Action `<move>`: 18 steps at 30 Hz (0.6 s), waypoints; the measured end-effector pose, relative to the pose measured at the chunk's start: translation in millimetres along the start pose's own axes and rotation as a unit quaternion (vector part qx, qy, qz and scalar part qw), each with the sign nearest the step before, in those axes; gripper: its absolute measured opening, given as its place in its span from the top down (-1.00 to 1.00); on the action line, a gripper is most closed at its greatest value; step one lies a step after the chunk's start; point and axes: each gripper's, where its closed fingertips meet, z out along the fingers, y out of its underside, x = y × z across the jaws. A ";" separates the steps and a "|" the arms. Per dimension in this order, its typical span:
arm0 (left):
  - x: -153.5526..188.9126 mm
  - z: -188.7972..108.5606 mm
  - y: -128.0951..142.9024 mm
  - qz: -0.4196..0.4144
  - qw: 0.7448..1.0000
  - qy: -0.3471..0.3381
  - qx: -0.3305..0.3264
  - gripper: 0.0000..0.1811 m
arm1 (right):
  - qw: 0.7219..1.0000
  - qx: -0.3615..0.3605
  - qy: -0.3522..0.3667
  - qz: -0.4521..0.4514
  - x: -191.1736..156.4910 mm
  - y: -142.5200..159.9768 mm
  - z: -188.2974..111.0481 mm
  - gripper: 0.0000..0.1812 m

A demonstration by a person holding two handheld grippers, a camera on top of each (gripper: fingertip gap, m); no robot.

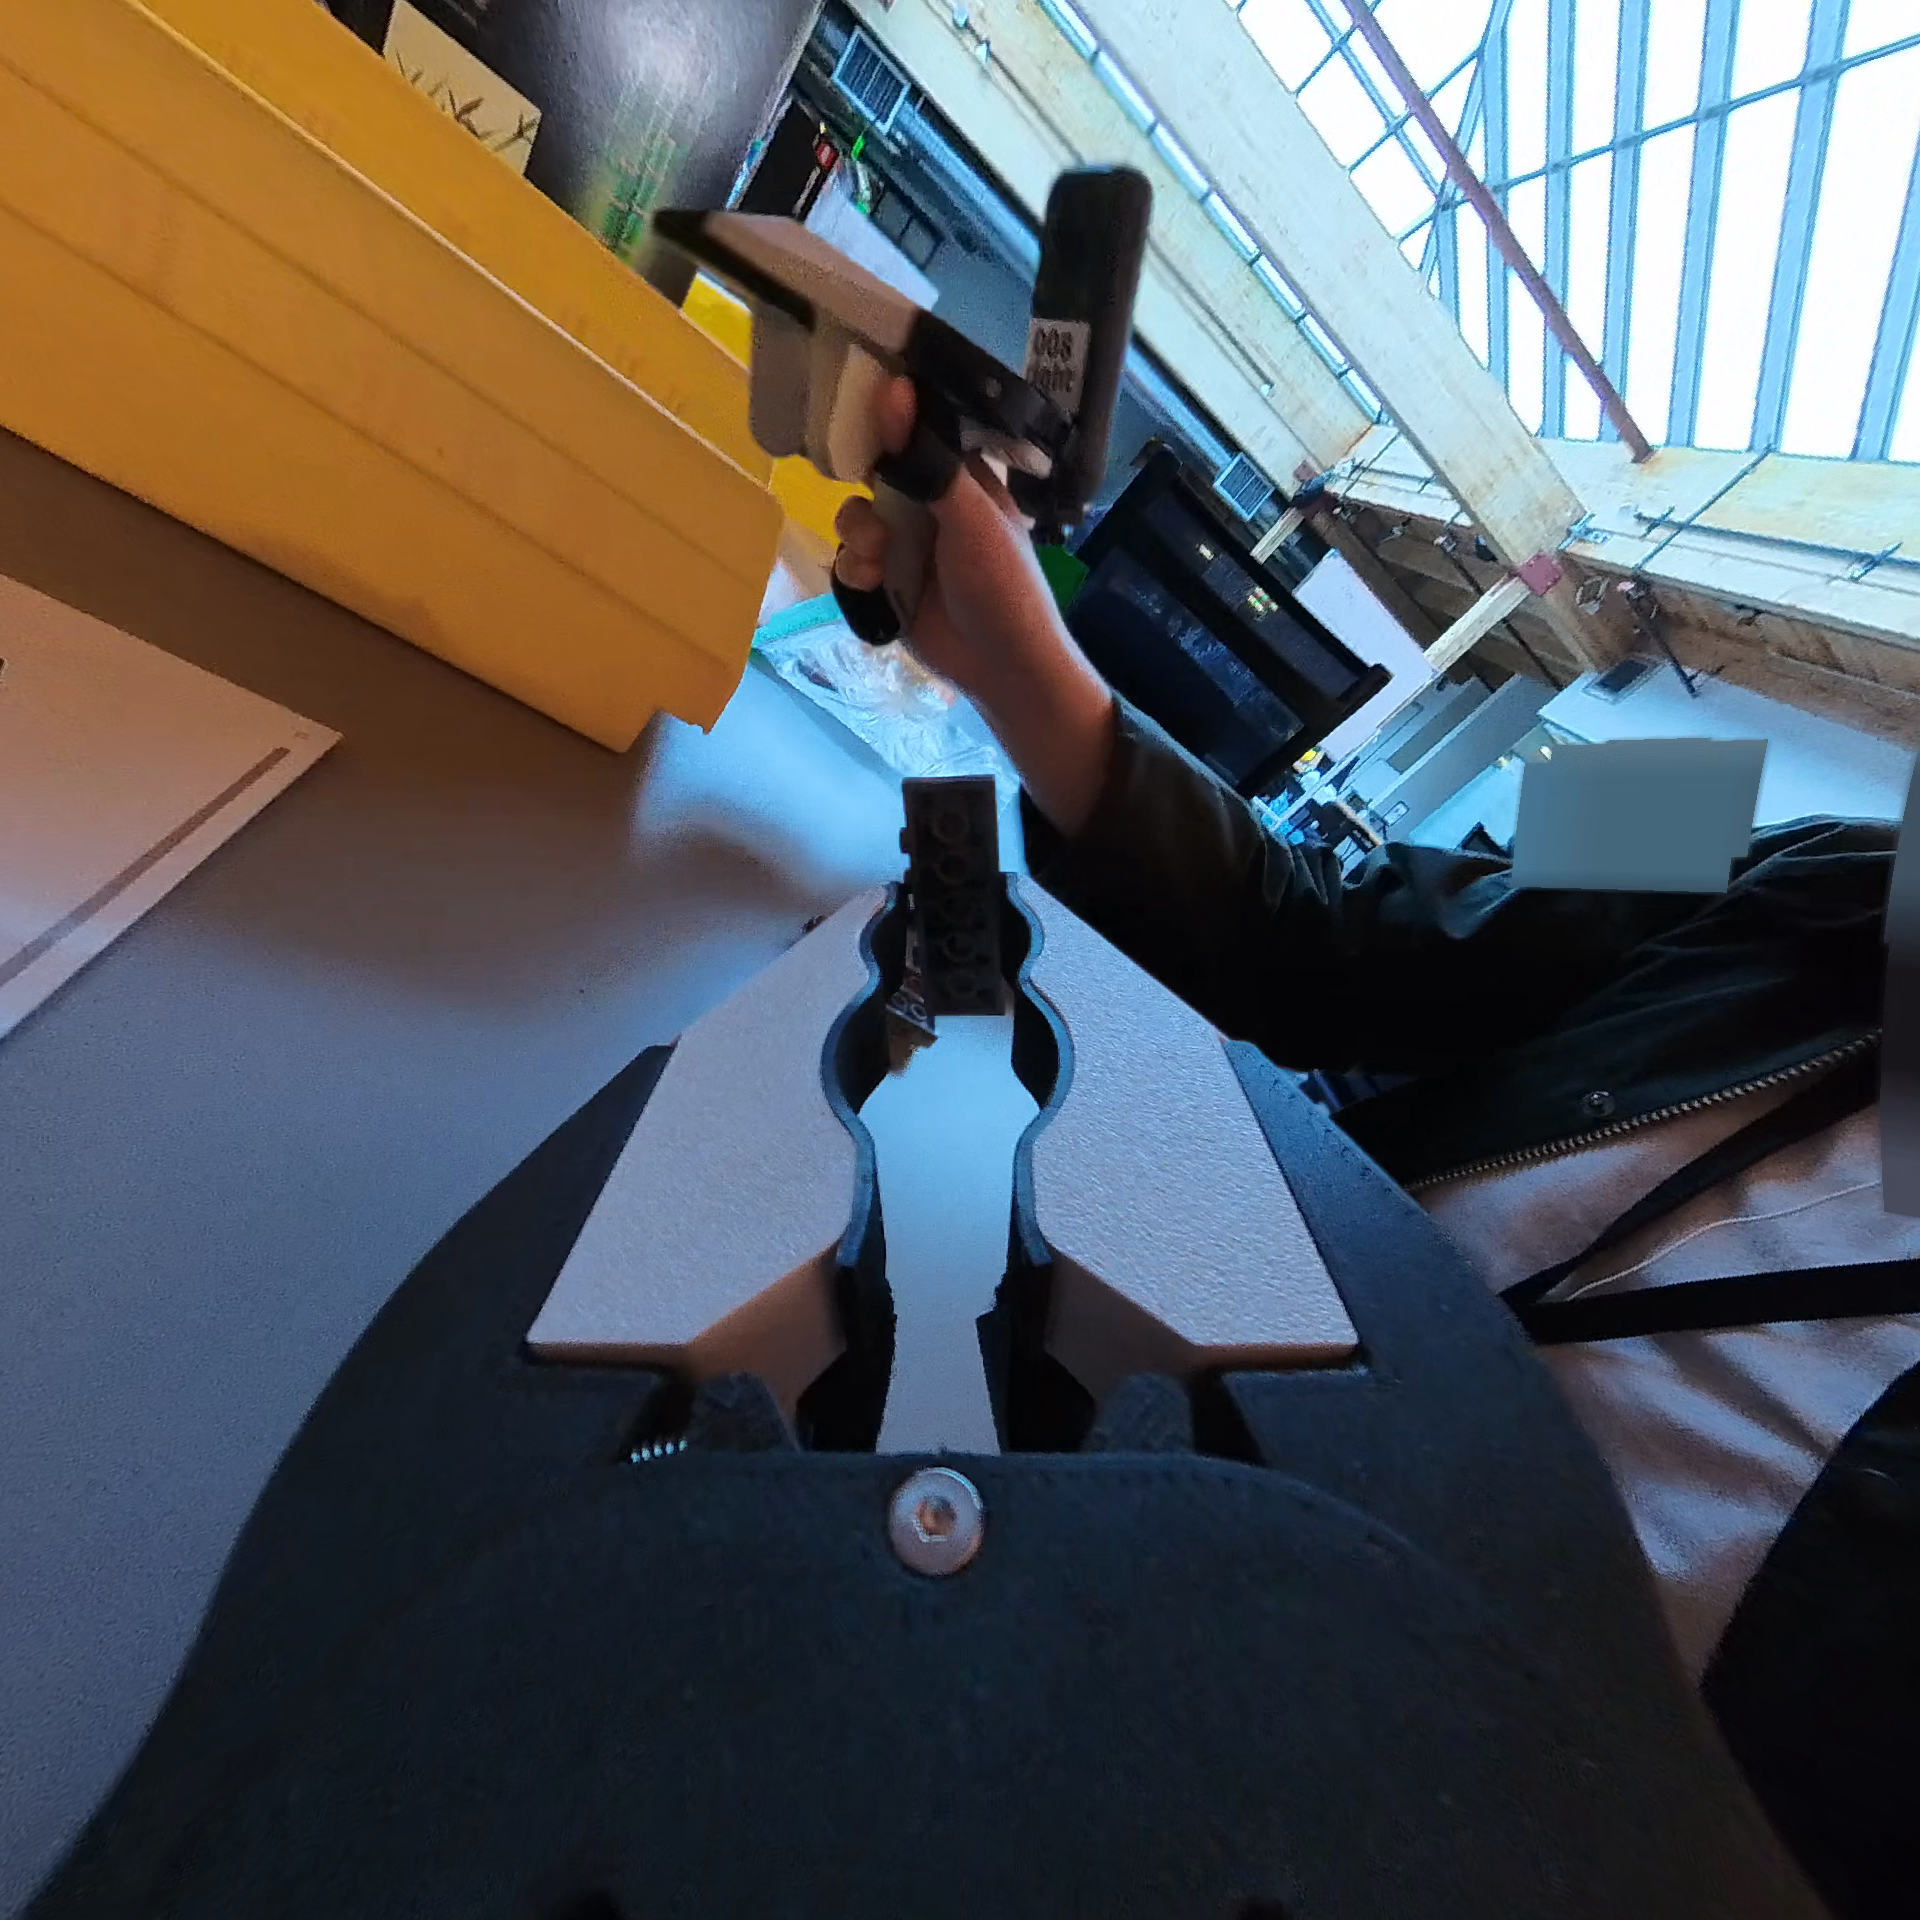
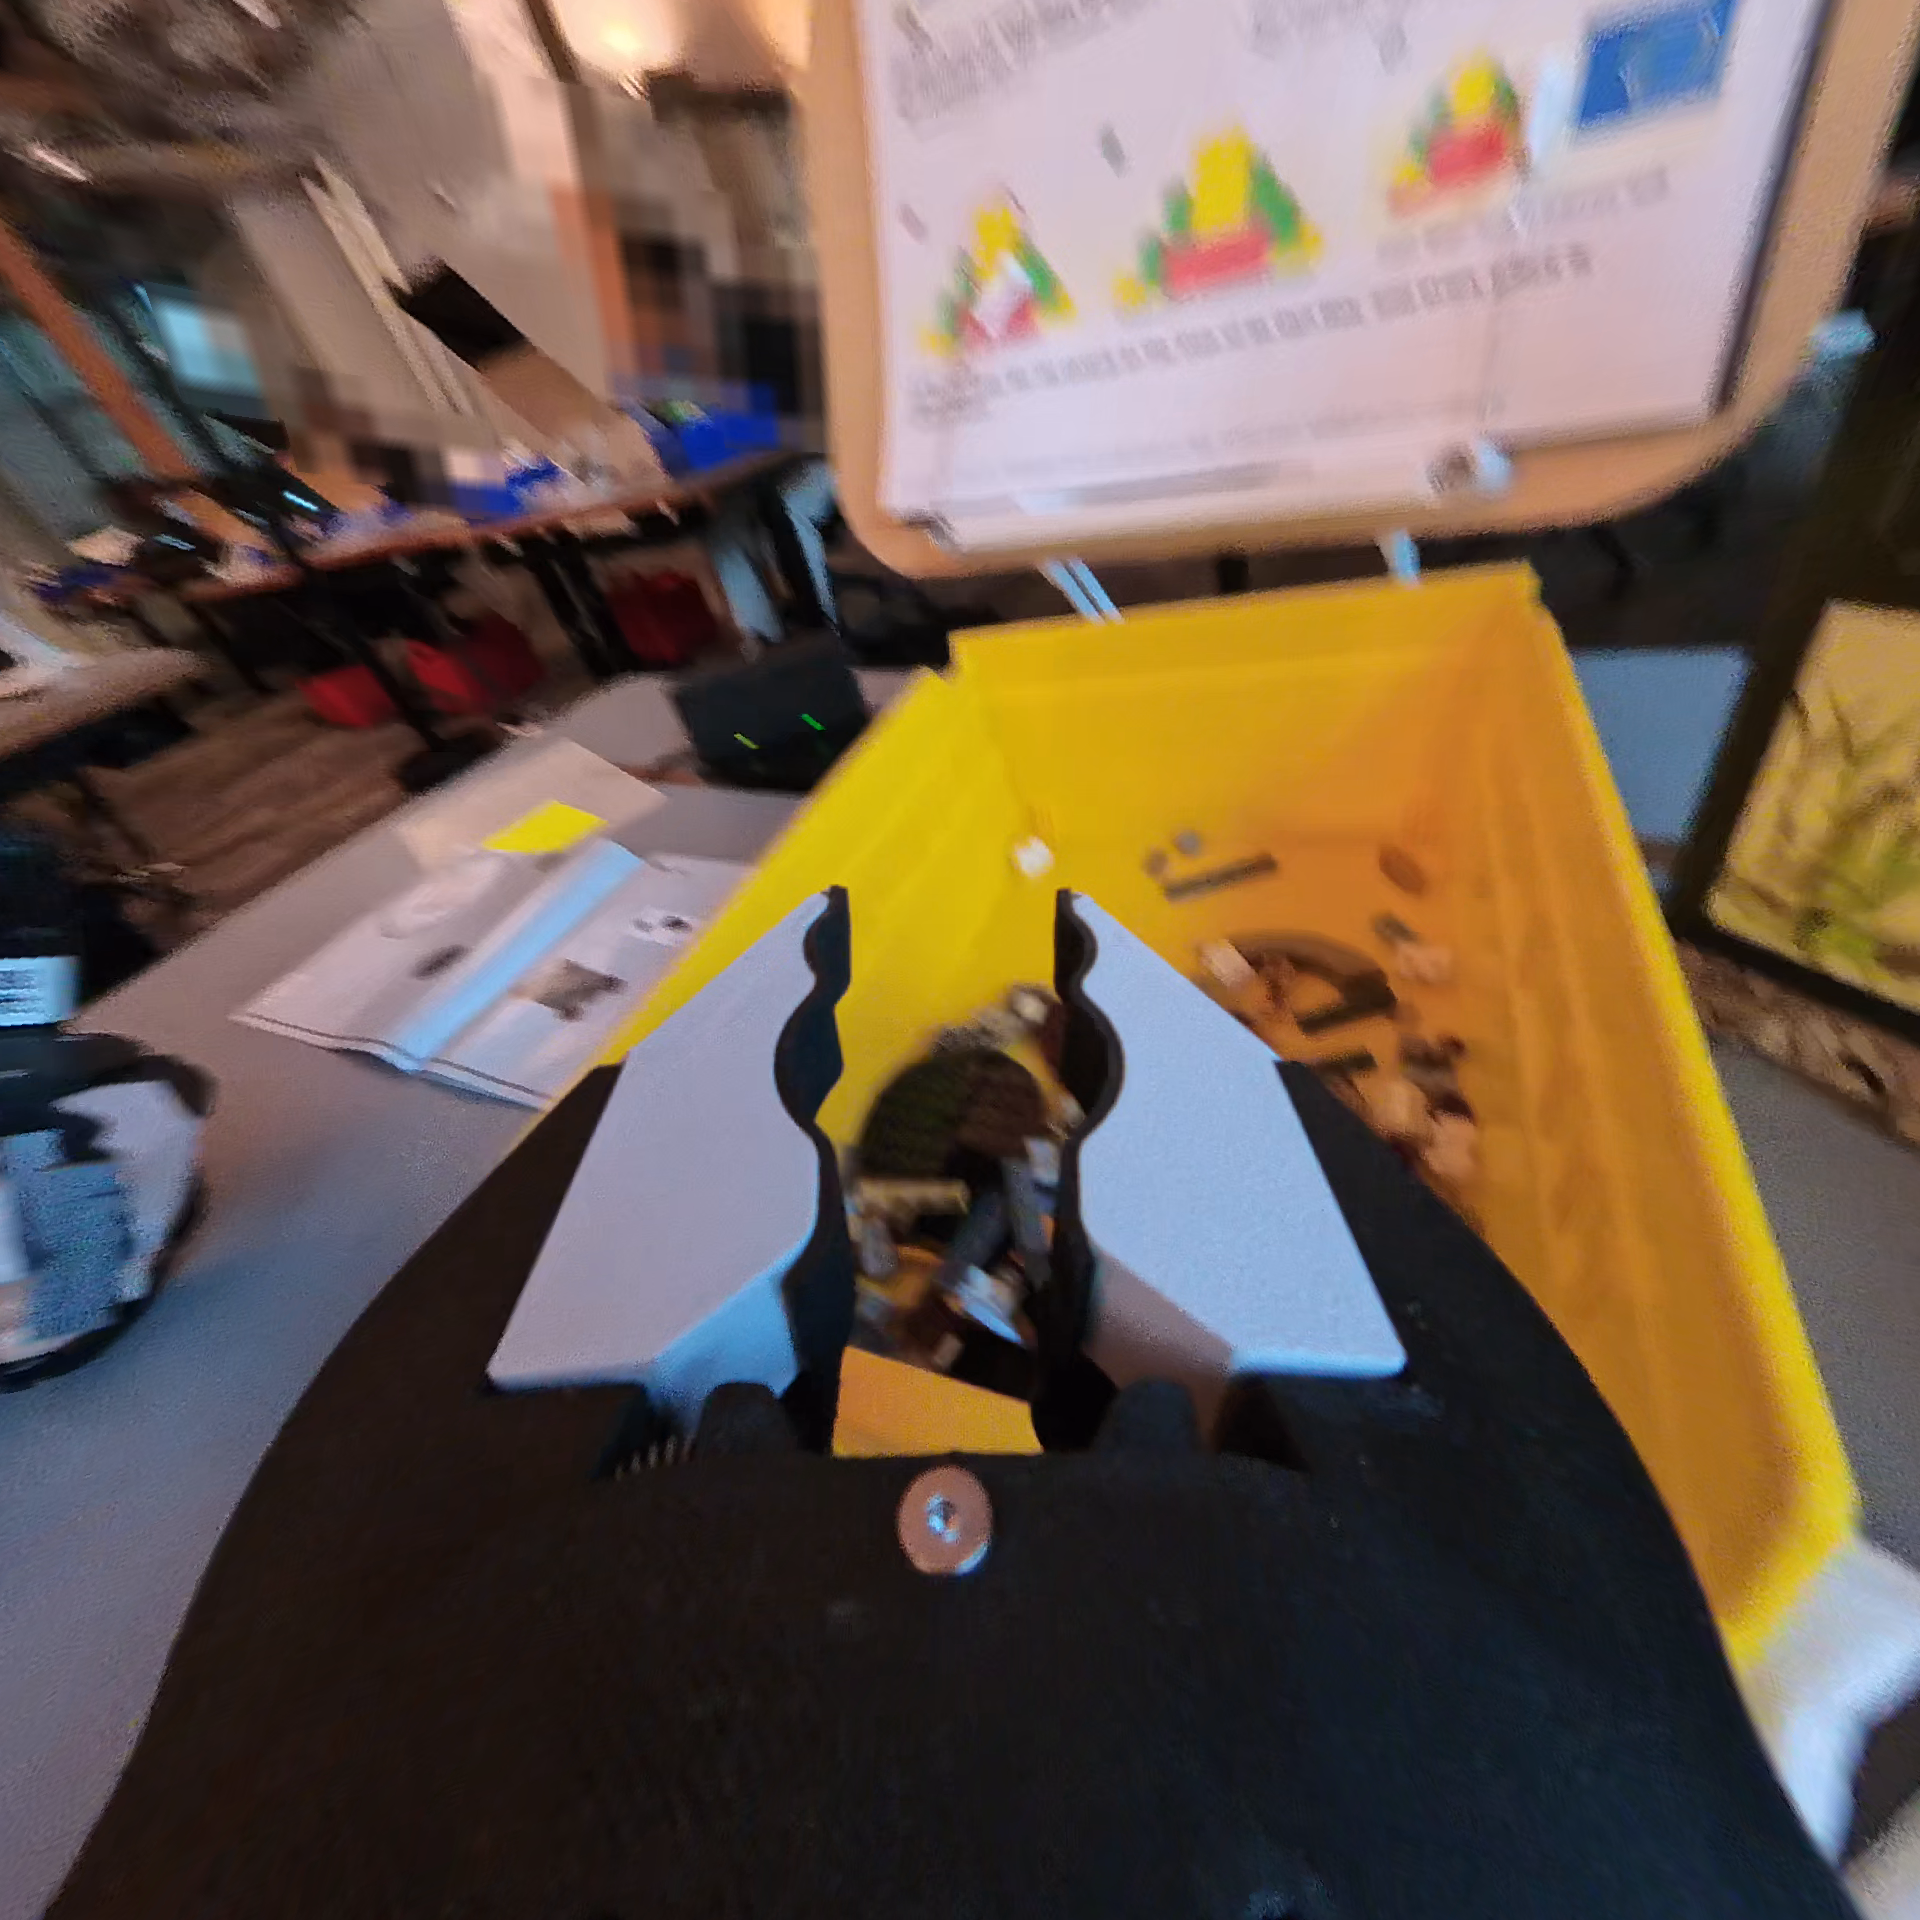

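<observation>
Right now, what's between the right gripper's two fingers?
Nothing gripped. Right wrist view: the right gripper is open over the yellow plastic bin; only small loose bricks on its floor show through the gap.

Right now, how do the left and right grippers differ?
The left gripper is shut on a dark studded brick; the right gripper is open and empty. The left is over the grey table; the right points into the yellow bin of small parts. Both have white fingers on black bodies.

The grey desk (image 2: pixel 260 1299) carries a yellow bin (image 2: pixel 1621 1039), open booklets (image 2: pixel 499 966) just beside it on its left, a white sheet (image 1: pixel 114 769), and a clear plastic bag (image 1: pixel 873 686).
</observation>
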 end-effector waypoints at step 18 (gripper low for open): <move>29.6 -3.7 -10.7 -0.083 0.988 0.127 0.029 0.83 | 0.845 0.000 -0.330 -0.420 -252.6 89.7 -17.4 0.58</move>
